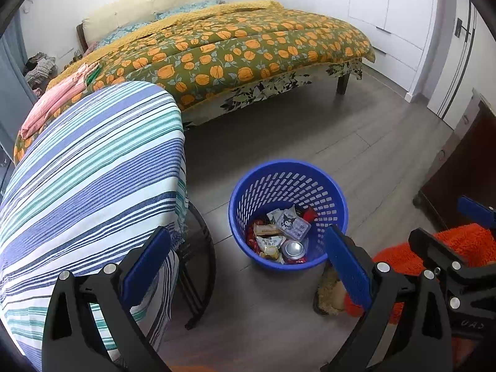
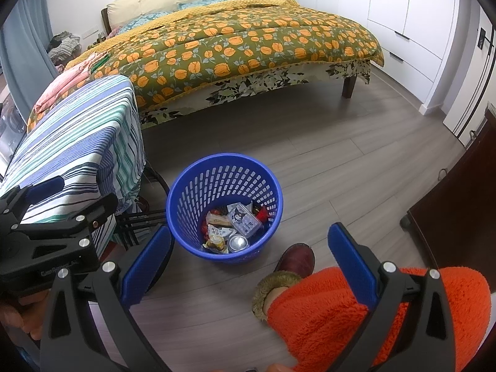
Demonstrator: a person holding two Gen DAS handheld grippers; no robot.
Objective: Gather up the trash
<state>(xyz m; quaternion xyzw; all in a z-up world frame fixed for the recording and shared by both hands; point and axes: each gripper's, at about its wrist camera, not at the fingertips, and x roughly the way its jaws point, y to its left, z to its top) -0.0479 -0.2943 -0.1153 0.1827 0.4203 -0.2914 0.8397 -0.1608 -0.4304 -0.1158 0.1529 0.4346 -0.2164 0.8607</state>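
Note:
A blue perforated basket stands on the grey wood floor. It holds several pieces of trash: snack wrappers, a small box with a cartoon face and a drink can. My left gripper hangs open above the basket's near side, nothing between its blue pads. My right gripper is open and empty too, just short of the basket. Each gripper shows in the other's view: the right one at the right edge, the left one over the striped cloth.
A table under a striped cloth stands left of the basket. Behind lies a bed with an orange-flowered quilt. A dark cabinet is at right. A person's orange fleece leg and dark red slipper are close.

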